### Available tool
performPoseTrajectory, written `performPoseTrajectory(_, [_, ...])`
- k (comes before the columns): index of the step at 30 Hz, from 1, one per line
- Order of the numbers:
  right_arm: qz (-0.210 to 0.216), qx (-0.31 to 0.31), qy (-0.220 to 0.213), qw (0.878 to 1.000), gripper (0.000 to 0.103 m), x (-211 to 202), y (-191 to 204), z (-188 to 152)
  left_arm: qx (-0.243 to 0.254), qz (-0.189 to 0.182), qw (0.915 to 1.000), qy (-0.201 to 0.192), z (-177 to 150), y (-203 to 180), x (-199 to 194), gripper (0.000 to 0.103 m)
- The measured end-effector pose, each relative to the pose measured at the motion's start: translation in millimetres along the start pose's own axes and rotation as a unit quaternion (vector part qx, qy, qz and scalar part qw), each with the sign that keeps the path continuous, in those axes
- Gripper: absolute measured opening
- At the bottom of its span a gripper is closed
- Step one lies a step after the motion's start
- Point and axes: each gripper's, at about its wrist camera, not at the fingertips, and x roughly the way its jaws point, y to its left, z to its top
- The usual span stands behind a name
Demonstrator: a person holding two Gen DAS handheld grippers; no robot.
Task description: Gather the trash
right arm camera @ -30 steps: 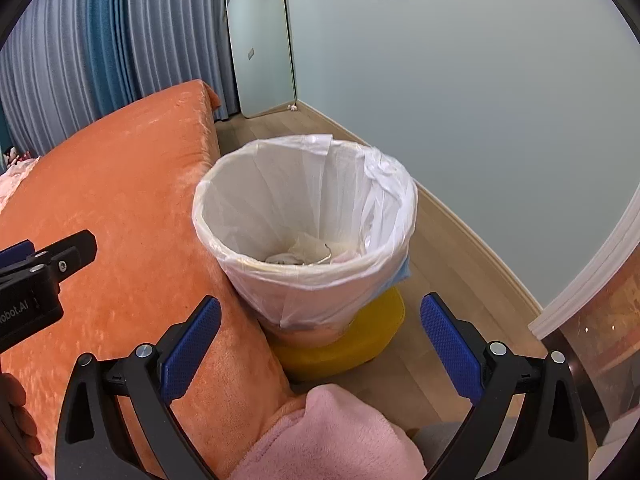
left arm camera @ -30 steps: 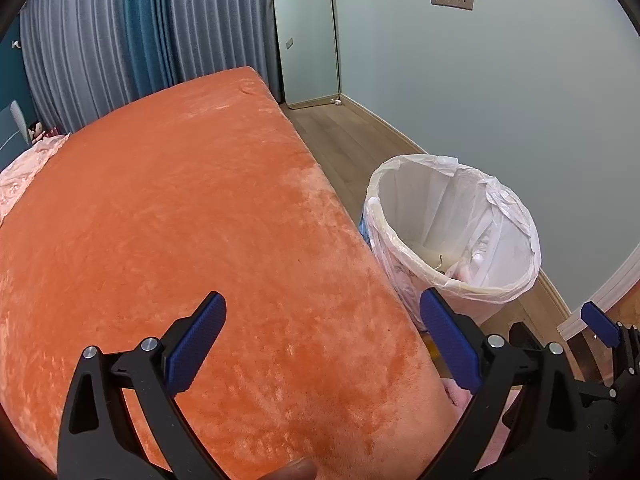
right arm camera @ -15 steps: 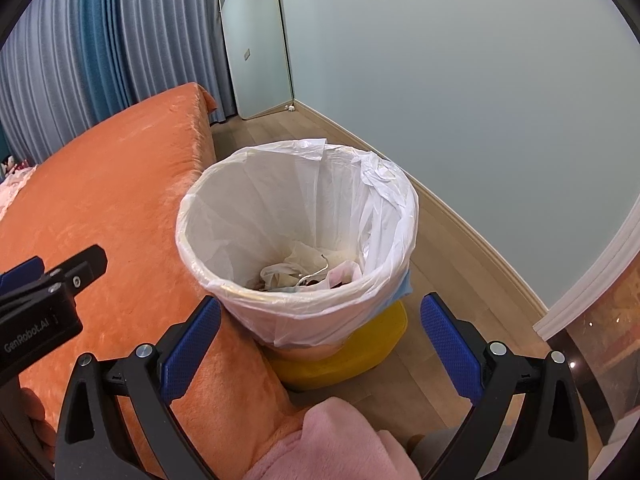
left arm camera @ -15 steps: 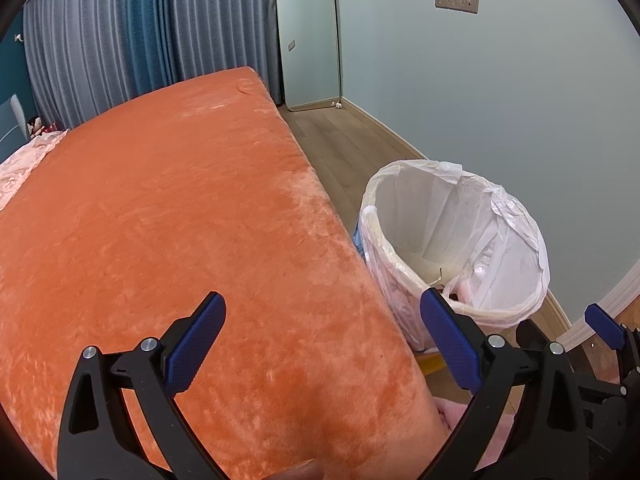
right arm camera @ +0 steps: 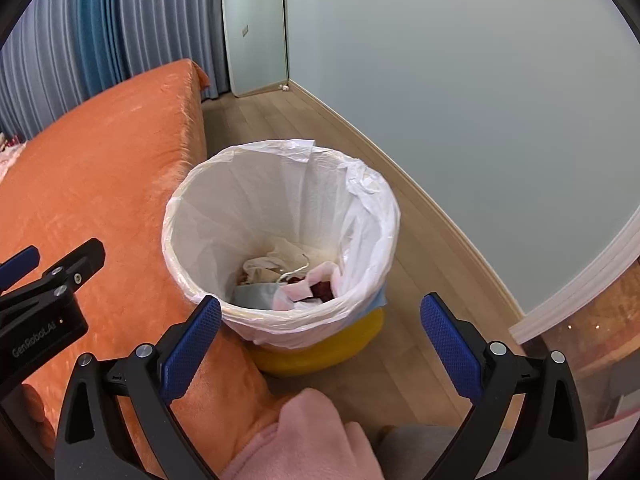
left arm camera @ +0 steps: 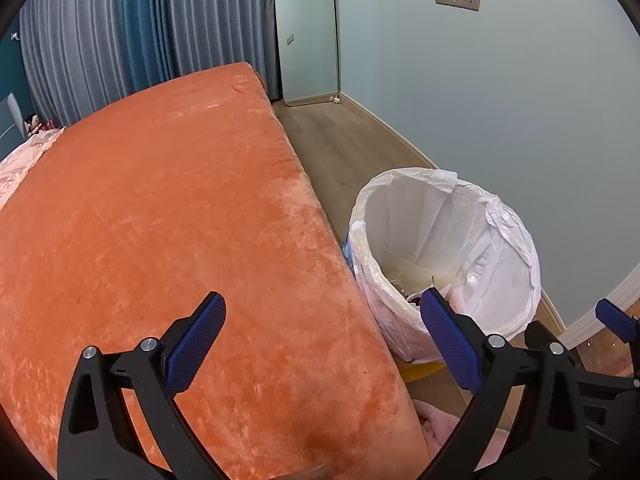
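Two tools, both spread wide, empty. Left tool (left arm camera: 320,344) hovered over orange bed (left arm camera: 160,220); bin (left arm camera: 444,264) at 2 o'clock. Right tool (right arm camera: 320,336) faced bin, trash (right arm camera: 292,280) inside. Judged: drop step done; next needs locating fresh trash, none visible.

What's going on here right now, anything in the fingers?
Nothing is held. Both the left gripper and the right gripper are open and empty. The right one hangs over the lined trash bin, which already holds crumpled paper and wrappers. The left one points across the orange bed beside the bin, where no trash shows.
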Motion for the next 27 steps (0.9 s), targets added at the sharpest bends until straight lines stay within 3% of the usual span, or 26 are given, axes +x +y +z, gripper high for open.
performPoseTrajectory(12, [0.002, -0.015, 0.020, 1.000, 0.096, -14, 1, 5, 0.018, -0.006, 0.9998, 0.004, 9, -15, -20, 0.093])
performPoseTrajectory(27, [0.002, -0.017, 0.012, 1.000, 0.096, -20, -5, 4, 0.014, -0.005, 0.9998, 0.012, 10, -21, -27, 0.093])
